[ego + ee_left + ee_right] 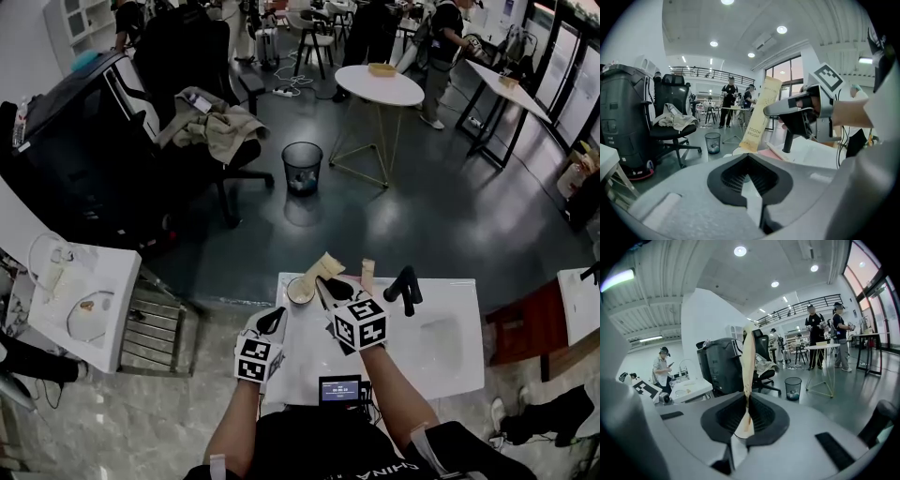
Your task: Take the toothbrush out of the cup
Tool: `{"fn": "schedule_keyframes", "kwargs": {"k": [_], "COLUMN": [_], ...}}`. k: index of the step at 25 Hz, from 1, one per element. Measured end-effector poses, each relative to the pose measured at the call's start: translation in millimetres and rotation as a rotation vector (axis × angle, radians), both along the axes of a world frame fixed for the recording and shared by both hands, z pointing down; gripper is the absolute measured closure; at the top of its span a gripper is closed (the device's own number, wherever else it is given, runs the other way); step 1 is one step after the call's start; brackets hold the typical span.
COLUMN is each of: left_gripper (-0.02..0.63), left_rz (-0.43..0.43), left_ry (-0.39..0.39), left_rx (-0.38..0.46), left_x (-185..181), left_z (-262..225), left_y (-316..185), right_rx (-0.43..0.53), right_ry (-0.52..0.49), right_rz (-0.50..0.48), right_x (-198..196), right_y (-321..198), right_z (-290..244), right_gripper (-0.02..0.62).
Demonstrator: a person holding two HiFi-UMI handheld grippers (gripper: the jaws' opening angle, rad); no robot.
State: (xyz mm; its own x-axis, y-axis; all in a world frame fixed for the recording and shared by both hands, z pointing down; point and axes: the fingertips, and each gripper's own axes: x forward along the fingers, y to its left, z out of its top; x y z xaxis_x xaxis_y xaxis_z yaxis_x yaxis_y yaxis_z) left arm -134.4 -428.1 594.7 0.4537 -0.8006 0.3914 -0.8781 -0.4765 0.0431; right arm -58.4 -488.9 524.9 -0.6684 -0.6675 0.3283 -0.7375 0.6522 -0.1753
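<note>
A tan, flat toothbrush pack (325,267) stands upright in my right gripper (328,291), whose jaws are shut on its lower end. It hangs just above and to the right of the pale cup (300,291) on the white table (441,347). In the right gripper view the pack (748,366) rises edge-on from between the pads of my right gripper (747,416). The left gripper view shows the printed face of the pack (757,117), with the right gripper (768,111) on it. My left gripper (277,319) hovers near the cup's left side, jaws together and nothing between them.
A black tap-like handle (405,289) and a small tan block (367,272) stand on the table's far side. A small screen (339,389) sits at its near edge. Beyond are a waste bin (302,167), an office chair (211,131), a round table (380,86) and several people.
</note>
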Motion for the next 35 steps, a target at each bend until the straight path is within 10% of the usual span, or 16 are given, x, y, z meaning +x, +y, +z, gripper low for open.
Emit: {"fn": "schedule_keyframes", "kwargs": {"k": [18, 35], "left_gripper": [0.597, 0.597], "left_rz": [0.078, 0.094], "left_ry": [-0.023, -0.049], "left_rx": [0.015, 0.021], "left_x": [41.9, 53.2], "left_z": [-0.4, 4.7], "left_y": [5.6, 4.7], "right_rx": [-0.042, -0.121], "right_ry": [0.073, 0.080], "right_rz": [0.164, 0.145], "right_x": [80.3, 78.6], "right_y": [43.8, 57.6], "right_z": [32.7, 62.7], "right_gripper": [0.569, 0.571]}}
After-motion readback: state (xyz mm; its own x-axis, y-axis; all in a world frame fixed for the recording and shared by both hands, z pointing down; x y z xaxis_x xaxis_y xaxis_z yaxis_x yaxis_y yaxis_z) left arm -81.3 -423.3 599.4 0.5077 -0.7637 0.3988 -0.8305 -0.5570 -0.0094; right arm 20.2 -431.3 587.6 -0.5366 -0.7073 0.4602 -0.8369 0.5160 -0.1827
